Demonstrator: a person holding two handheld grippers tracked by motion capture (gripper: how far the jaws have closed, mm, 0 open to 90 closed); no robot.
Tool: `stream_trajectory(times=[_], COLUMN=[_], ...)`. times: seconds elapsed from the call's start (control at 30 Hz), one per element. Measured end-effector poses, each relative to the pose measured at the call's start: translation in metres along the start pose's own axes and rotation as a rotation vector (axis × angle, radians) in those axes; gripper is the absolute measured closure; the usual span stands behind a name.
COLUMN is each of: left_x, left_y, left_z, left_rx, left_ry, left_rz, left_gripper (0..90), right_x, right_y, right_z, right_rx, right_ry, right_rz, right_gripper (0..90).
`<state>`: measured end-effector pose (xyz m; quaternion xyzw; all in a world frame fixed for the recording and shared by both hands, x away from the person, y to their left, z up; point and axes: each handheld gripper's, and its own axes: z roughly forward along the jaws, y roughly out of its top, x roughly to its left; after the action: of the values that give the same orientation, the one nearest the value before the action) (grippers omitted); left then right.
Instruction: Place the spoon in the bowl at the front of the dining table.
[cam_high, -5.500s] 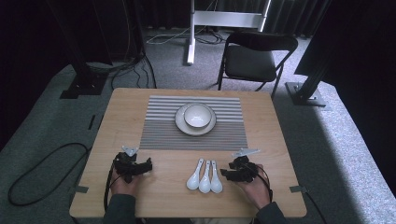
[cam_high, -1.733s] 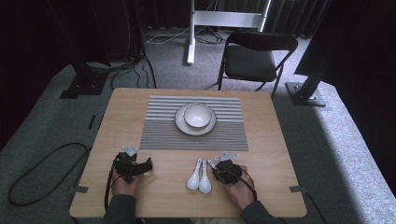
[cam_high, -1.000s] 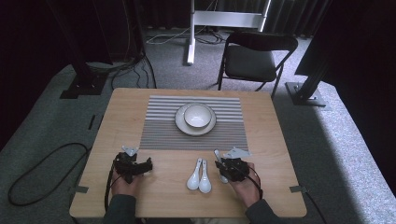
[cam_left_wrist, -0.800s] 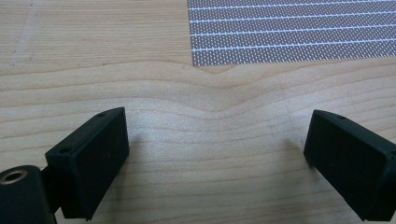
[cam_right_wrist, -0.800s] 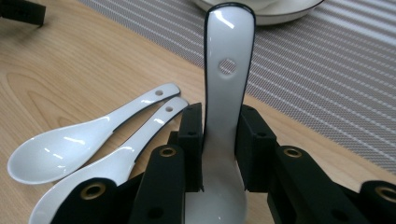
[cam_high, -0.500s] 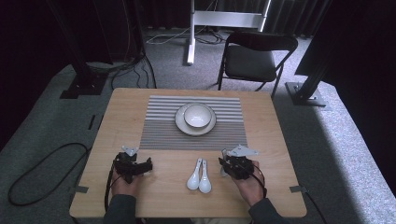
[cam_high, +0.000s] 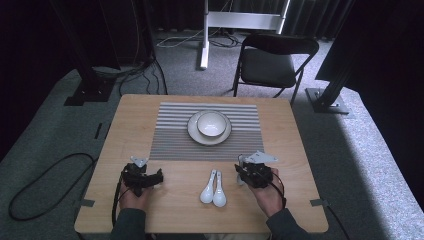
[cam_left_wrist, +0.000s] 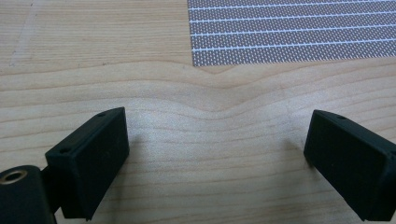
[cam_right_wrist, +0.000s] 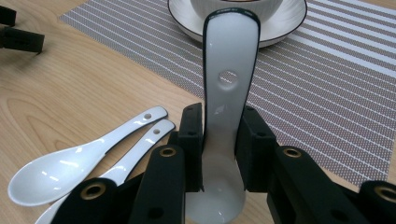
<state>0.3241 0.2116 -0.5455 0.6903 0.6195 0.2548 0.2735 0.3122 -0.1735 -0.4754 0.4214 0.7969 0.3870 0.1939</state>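
Here the right gripper (cam_right_wrist: 219, 140) is clamped on a white spoon (cam_right_wrist: 229, 84), its two black jaws pressing the handle from either side, with the handle's end reaching toward the plate (cam_right_wrist: 289, 23) ahead. In the high view this gripper (cam_high: 248, 172) sits at the near right of the wooden table (cam_high: 300, 165), raised a little off the wood. Just to its left lie two more white spoons (cam_high: 213, 187), side by side and touching, bowls toward the person. Beyond them a striped placemat (cam_high: 170, 135) carries the plate and a white bowl (cam_high: 211, 123) set on it. The left gripper (cam_high: 145, 177) rests at the near left, well apart from the spoons, its jaws spread wide over bare wood with nothing between them.
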Motion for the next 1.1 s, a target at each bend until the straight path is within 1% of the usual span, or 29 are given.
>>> stream_trajectory(times=[0.2, 0.67, 1.07, 1.1], left_x=[0.000, 0.000, 0.000, 0.000], left_y=[0.000, 0.000, 0.000, 0.000], left_z=[0.000, 0.000, 0.000, 0.000], left_rx=[0.000, 0.000, 0.000, 0.000], left_ry=[0.000, 0.000, 0.000, 0.000], left_rz=[0.000, 0.000, 0.001, 0.001], left_gripper=[7.0, 7.0, 7.0, 7.0], right_x=[0.000, -0.002, -0.003, -0.003], right_y=[0.005, 0.013, 0.023, 0.026], right_z=[0.002, 0.004, 0.003, 0.005], right_rx=[-0.002, -0.006, -0.019, -0.020], right_ry=[-0.002, -0.006, -0.013, -0.014], right_rz=[-0.012, -0.022, -0.030, -0.033], right_gripper=[73.7, 73.8, 73.8, 73.8])
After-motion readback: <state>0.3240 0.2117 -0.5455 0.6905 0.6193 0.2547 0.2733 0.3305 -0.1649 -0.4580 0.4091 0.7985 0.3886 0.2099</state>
